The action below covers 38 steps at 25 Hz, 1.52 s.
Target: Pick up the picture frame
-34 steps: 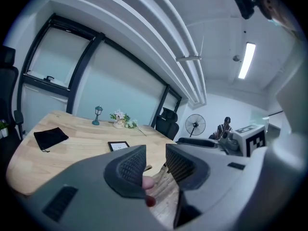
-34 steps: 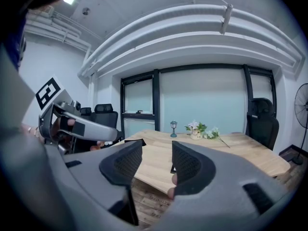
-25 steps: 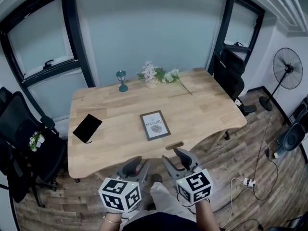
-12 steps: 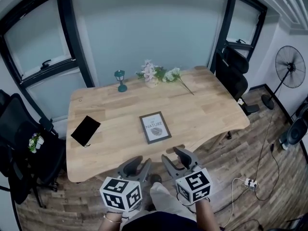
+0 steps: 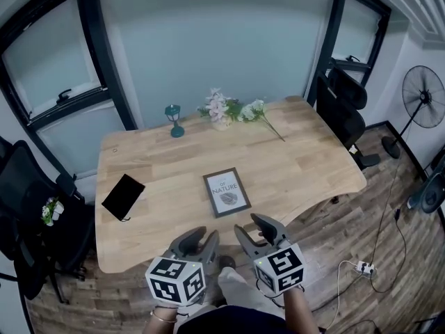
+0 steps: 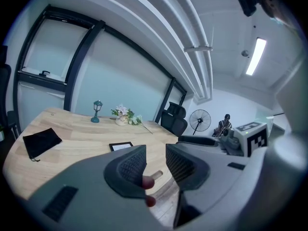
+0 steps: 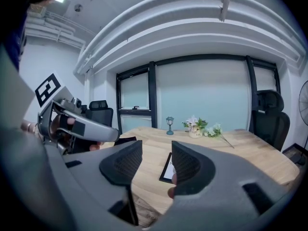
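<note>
2 empty claws, left gripper [image 5: 200,237] and right gripper [image 5: 254,227], hang jaws apart before the table [image 5: 299,160], where the picture frame [image 5: 227,192] lies flat near the front edge; reaching in, probably edge-on, comes next.

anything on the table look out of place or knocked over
Nothing spilled or broken. The picture frame lies flat, slightly askew to the table edge, and one long-stemmed flower lies loose beside the bouquet.

picture frame [image 5: 227,192], print reads "NATURE" (smaller line above illegible)
</note>
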Each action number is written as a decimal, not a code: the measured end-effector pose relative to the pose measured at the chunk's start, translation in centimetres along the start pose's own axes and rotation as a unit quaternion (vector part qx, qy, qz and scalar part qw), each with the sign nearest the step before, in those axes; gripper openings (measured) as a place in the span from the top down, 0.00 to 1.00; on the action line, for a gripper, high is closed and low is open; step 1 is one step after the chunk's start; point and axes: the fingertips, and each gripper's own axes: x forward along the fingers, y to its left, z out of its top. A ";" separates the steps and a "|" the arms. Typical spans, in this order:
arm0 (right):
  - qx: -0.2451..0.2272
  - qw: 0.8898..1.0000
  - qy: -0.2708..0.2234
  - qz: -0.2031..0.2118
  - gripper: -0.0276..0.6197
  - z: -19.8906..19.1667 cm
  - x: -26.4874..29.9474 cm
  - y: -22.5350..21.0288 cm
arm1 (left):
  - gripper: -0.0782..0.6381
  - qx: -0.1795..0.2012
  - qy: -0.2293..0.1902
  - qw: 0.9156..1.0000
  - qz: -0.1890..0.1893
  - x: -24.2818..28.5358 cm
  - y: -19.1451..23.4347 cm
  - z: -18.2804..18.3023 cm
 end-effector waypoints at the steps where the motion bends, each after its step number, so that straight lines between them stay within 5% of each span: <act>1: 0.001 1.000 0.001 0.000 0.70 0.0 0.4 -0.3 | 0.72 0.000 0.001 1.000 0.001 0.4 0.2 0.1; 38: -0.015 0.996 0.074 0.043 0.70 -1.8 13.0 -10.5 | 0.72 -0.045 0.061 0.996 0.046 14.2 9.1 1.4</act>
